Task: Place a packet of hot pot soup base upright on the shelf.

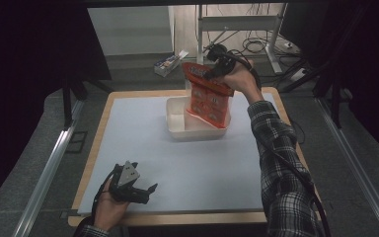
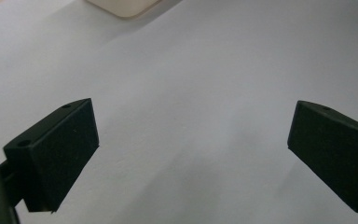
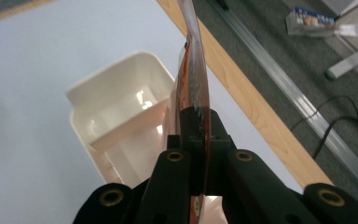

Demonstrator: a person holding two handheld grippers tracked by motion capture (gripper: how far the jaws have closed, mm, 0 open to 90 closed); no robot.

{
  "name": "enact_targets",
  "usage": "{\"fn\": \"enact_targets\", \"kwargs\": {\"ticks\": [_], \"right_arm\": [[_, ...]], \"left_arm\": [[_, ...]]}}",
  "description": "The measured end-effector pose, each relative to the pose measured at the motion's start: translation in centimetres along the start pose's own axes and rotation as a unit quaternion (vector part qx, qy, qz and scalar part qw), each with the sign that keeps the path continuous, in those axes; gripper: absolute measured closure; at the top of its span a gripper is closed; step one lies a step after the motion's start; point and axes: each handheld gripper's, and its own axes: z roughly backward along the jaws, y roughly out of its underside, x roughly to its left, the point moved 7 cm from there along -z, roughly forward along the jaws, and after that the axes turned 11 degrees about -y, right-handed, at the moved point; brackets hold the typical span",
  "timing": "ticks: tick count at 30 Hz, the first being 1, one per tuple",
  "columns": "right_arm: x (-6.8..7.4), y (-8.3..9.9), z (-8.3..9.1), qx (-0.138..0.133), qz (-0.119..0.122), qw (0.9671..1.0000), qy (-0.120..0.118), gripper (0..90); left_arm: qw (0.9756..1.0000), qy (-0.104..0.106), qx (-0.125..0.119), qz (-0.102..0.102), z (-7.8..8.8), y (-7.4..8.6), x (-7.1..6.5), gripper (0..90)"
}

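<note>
Dark surroundings frame a wood-edged tabletop (image 1: pixel 94 148) covered by a pale sheet, with grey floor and cables seen beyond its far edge. One white tray (image 1: pixel 177 123) is set on the far middle of the tabletop. One orange snack bag (image 1: pixel 209 98) is held above the tray's right part by the right gripper (image 1: pixel 216 69), its lower end reaching into the tray. The bag's top edge is pinched between the closed fingers (image 3: pixel 189 128), and in the right gripper view the bag (image 3: pixel 196 70) is seen edge-on, running straight away from them. Its long axis is roughly upright, top toward the gripper. The left gripper (image 1: pixel 145 191) is rested at the near left of the tabletop, well apart from the tray, its fingers (image 2: pixel 58 149) spread wide over bare sheet, nothing between them. One small box (image 1: pixel 168 63) is seen on the floor beyond the tabletop.
</note>
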Motion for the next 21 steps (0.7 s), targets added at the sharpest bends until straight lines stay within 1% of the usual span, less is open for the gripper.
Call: {"fn": "enact_targets", "kwargs": {"ticks": [1, 2, 3, 4, 6, 8, 9, 12, 14, 16, 18, 21], "right_arm": [[-0.2, 0.1, -0.2, -0.004, -0.003, 1.0000, 0.001, 89.1], [-0.6, 0.1, -0.4, -0.018, -0.010, 0.9998, -0.006, 89.1], [-0.9, 0.1, -0.4, -0.024, -0.013, 0.9996, -0.008, 89.0], [-1.3, 0.2, -0.5, -0.024, -0.015, 0.9996, 0.000, 88.9], [-2.0, 0.3, -0.7, -0.021, -0.017, 0.9993, 0.024, 88.5], [-2.8, 0.5, -0.9, -0.024, -0.022, 0.9987, 0.040, 87.8], [-3.0, 0.6, -1.0, -0.025, -0.028, 0.9983, 0.045, 87.4], [-4.3, 1.1, -1.4, -0.032, -0.040, 0.9964, 0.068, 85.4], [-5.0, 1.5, -1.6, -0.035, -0.050, 0.9948, 0.082, 81.0], [-5.7, 2.1, -1.7, -0.033, -0.058, 0.9939, 0.088, 77.6], [-6.2, 2.5, -1.6, -0.043, -0.069, 0.9930, 0.085, 73.1], [-6.6, 2.8, -1.5, -0.057, -0.080, 0.9917, 0.084, 65.4]], "left_arm": [[1.0000, 0.000, 0.000, 0.000, 0.0, 0.0, 0.0, 1.5], [1.0000, 0.000, 0.000, 0.001, 0.0, 0.0, 0.0, 1.6], [1.0000, 0.001, -0.001, 0.004, 0.0, 0.0, 0.0, 1.6], [1.0000, 0.001, -0.001, 0.004, -0.1, 0.0, 0.0, 1.6], [1.0000, 0.002, 0.000, 0.005, -0.1, 0.0, -0.1, 1.6], [1.0000, 0.003, 0.000, 0.005, -0.1, 0.0, -0.1, 1.7], [1.0000, 0.004, -0.001, 0.005, -0.1, 0.0, -0.1, 1.7], [1.0000, 0.005, -0.001, 0.006, -0.1, 0.0, -0.1, 1.9], [0.9999, 0.006, -0.002, 0.008, -0.1, 0.0, 0.0, 1.9], [0.9999, 0.008, -0.002, 0.010, -0.1, 0.0, 0.0, 1.9], [0.9999, 0.009, -0.002, 0.010, -0.1, 0.0, 0.0, 1.9], [0.9999, 0.011, -0.001, 0.012, -0.2, 0.0, -0.1, 1.9]]}}
